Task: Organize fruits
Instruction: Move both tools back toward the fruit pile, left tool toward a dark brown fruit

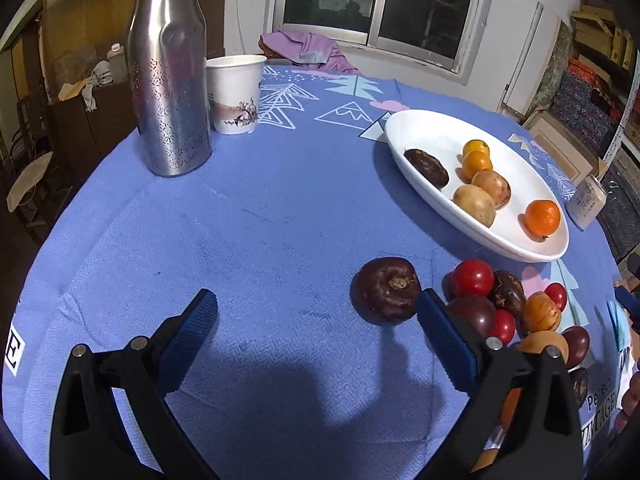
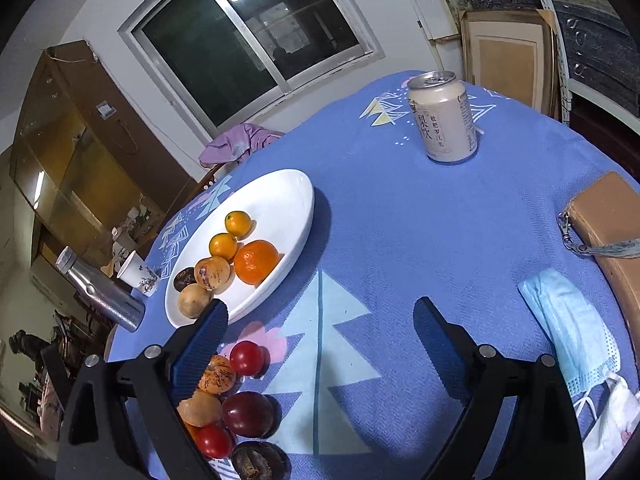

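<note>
Both jaws gape empty; your left gripper (image 1: 318,322) could nudge the dark fruit (image 1: 385,290), lower centre, rolling it away.

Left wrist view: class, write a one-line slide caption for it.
Open left gripper above a blue tablecloth, a dark fruit by its right finger, six fruits on the white plate.

The left black plastic two-finger gripper (image 1: 316,312) has angular arms with triangular cut-outs, round silver pivot screws and ribbed blue rubber pads (image 1: 196,330) on its fingers. The right black plastic two-finger gripper (image 2: 320,320) is built alike, with the same silver screws and textured blue pads (image 2: 202,350).
</note>
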Motion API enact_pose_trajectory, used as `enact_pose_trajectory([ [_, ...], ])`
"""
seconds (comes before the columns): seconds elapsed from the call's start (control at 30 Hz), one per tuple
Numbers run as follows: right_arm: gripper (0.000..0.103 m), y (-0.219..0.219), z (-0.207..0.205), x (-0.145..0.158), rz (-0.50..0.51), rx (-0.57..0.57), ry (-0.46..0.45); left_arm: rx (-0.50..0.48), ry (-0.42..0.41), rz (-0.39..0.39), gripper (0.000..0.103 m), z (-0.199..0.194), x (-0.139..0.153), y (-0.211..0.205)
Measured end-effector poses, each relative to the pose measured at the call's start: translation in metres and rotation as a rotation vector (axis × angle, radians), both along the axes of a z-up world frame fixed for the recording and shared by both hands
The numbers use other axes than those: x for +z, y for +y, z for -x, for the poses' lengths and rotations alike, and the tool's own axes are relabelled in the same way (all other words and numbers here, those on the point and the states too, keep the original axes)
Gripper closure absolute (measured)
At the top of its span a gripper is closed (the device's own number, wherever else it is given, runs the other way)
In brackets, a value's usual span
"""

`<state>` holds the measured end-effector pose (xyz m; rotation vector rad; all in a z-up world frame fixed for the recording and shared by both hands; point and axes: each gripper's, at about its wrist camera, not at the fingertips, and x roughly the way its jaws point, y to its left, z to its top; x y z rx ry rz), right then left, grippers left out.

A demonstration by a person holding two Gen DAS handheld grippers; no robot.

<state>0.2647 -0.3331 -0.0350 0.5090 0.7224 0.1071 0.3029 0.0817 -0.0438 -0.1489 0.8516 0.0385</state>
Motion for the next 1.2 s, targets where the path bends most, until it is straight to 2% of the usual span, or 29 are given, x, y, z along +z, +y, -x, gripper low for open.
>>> enact_pose_trajectory([
  [0.23,0.008,0.014,-0.003,-0.002,0.022,0.053,0.026,-0.063,0.036,-0.075,0.005,-0.016,-0.008,-0.025],
  [0.43,0.008,0.015,-0.004,-0.004,0.033,0.059,0.037,-0.024,0.044,-0.128,0.004,-0.021,-0.009,-0.017],
  [0.5,0.008,0.017,-0.005,-0.004,0.039,0.064,0.04,-0.005,0.053,-0.126,0.004,-0.021,-0.009,-0.009],
  [0.6,0.008,0.02,-0.005,-0.005,0.052,0.074,0.044,0.083,0.065,-0.135,0.004,-0.018,-0.009,0.013],
  [0.73,0.008,0.023,-0.005,-0.005,0.061,0.096,0.044,0.107,0.102,0.011,0.004,-0.019,-0.016,0.032],
  [0.97,0.009,0.047,-0.008,-0.008,0.115,0.207,0.049,0.02,0.019,-0.062,0.004,-0.026,-0.005,0.001],
  [1.1,0.018,0.061,-0.016,-0.014,0.126,0.272,0.075,0.006,0.035,-0.101,0.004,-0.037,-0.01,-0.008],
  [1.2,0.029,0.073,-0.021,-0.02,0.121,0.329,0.108,-0.001,0.06,-0.074,0.004,-0.042,-0.014,-0.007],
])
